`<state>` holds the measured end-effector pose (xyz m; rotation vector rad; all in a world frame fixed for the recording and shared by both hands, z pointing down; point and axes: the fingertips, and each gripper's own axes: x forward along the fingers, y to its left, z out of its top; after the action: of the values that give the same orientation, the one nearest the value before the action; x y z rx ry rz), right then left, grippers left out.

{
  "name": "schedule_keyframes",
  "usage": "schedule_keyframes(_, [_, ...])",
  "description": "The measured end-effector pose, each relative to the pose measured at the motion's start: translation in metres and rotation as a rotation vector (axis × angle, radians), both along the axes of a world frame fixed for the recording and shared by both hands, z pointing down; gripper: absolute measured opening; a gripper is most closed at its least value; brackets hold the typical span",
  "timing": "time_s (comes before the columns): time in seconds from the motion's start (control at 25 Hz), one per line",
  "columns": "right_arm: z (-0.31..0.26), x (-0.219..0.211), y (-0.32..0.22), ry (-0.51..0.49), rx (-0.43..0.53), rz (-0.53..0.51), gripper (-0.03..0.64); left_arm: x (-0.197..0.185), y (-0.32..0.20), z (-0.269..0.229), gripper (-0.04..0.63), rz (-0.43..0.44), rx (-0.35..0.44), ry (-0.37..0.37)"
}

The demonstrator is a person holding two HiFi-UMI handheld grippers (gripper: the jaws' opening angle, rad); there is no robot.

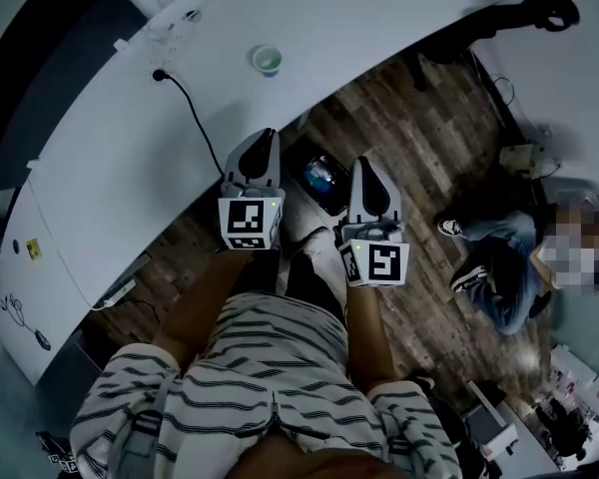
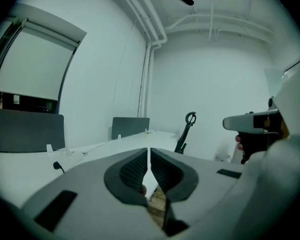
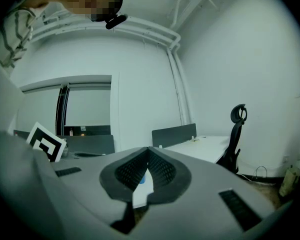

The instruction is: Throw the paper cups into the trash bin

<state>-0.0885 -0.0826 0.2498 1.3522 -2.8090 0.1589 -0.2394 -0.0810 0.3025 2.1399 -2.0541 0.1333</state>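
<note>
The person holds the left tongs (image 1: 266,138) and the right tongs (image 1: 362,165) side by side in front of a striped shirt (image 1: 270,367), over the wooden floor (image 1: 419,108). Both point towards the edge of the long white bench (image 1: 110,168).

In the left gripper view the two dark ribbed pads are pressed together. Only a thin slit runs between them, and nothing is held there. In the right gripper view the pads meet at their tips and pinch nothing. A small blue patch shows through the opening below the tips, too small to tell what it is.

The one paper cup (image 1: 267,60) in view stands upright on the bench, beyond the left tongs and well apart from both pairs. A black cable (image 1: 195,113) runs across the bench top to the cup's left.

On the floor between the two tongs sits a dark bin (image 1: 324,180), partly under the bench edge, with something pale blue and shiny inside.

Off to the right a seated person (image 1: 504,257) in jeans and sneakers is on the floor. A black office chair (image 1: 524,16) stands at the far end of the bench.
</note>
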Motion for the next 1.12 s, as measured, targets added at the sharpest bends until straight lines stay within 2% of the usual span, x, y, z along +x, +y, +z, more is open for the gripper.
schedule_keyframes(0.4, [0.036, -0.002, -0.022, 0.019, -0.047, 0.029, 0.009, -0.012, -0.043, 0.047, 0.036, 0.005, -0.049, -0.019])
schedule_keyframes(0.76, [0.061, -0.006, -0.016, 0.034, -0.086, 0.043, 0.009, -0.031, -0.079, 0.082, 0.153, 0.004, -0.072, -0.051])
schedule_keyframes(1.12, [0.076, -0.009, -0.019, 0.037, -0.107, 0.046, 0.009, -0.056, -0.107, 0.126, 0.242, -0.052, -0.112, -0.052])
